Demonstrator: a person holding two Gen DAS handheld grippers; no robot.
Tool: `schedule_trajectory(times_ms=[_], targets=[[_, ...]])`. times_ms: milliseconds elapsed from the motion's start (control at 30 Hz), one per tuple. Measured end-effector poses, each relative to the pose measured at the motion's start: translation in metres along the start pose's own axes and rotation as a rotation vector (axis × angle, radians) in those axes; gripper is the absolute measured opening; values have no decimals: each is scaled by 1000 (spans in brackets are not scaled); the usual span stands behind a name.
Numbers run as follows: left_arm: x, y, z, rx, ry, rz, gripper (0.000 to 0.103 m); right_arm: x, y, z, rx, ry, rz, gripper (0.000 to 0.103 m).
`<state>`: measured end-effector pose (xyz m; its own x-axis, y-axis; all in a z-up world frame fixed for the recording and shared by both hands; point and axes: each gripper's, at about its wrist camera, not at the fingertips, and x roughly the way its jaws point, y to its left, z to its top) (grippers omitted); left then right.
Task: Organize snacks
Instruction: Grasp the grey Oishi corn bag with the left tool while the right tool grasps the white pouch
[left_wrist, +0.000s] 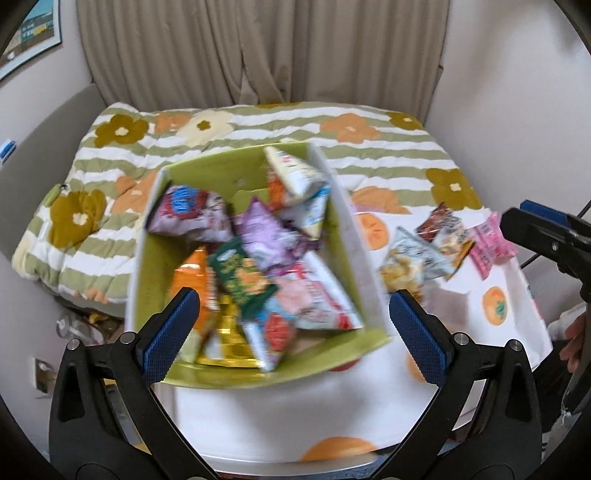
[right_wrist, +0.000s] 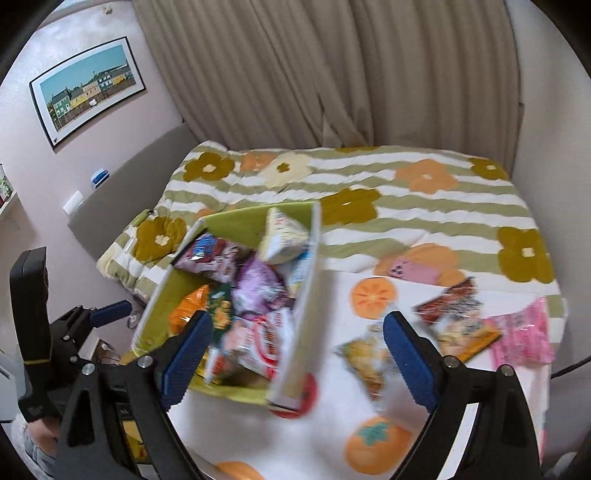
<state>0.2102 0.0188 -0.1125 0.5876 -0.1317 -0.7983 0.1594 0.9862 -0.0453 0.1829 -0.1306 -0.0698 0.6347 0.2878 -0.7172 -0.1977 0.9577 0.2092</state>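
Bed with a flowered quilt (right_wrist: 424, 206) and white fruit-print cloth (right_wrist: 332, 417); green box (left_wrist: 155, 266), ahead of the left gripper (left_wrist: 293, 326), is nearly full of packets. Both the left and the right gripper (right_wrist: 297, 356) are spread wide and empty. Judged mid-task: loose packets (right_wrist: 454, 325) ahead-right of the right gripper need picking next; motion blur hides labels.

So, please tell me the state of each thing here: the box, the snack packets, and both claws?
Green box: open on top, filled with snack packets.
Snack packets in the box: piled loosely, overlapping.
Snack packets outside: lying on the cloth right of the box, not yet put away.
Left claw: open, holding nothing.
Right claw: open, holding nothing.
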Motion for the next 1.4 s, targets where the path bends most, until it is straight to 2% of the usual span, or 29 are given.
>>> schedule_trajectory(times_ms=[67, 100, 133, 400, 567, 800, 900, 1100, 1233, 1400], targets=[[-2, -21, -1, 2, -6, -7, 102, -13, -20, -5, 5, -10, -14, 95], [-2, -31, -2, 4, -8, -11, 102, -19, -32, -9, 7, -13, -23, 101], [-2, -41, -2, 6, -10, -13, 102, -24, -42, -11, 8, -17, -30, 102], [18, -115, -3, 49, 6, -21, 102, -47, -113, -32, 5, 5, -66, 102], [52, -147, 5, 147, 83, -15, 102, -41, -144, -48, -12, 85, -48, 102], [126, -169, 17, 305, 290, -43, 102, -10, -165, -69, -26, 148, -90, 102], [154, -169, 20, 362, 348, -35, 102, 9, -164, -80, -69, 192, -103, 102], [201, -170, 24, 438, 456, -56, 102, 53, -162, -90, -165, 280, -48, 102], [221, -181, 25, 508, 487, -44, 102, 78, -159, -96, -205, 329, -35, 102], [229, -182, 32, 537, 469, -10, 100, 106, -156, -110, -211, 386, 15, 102]])
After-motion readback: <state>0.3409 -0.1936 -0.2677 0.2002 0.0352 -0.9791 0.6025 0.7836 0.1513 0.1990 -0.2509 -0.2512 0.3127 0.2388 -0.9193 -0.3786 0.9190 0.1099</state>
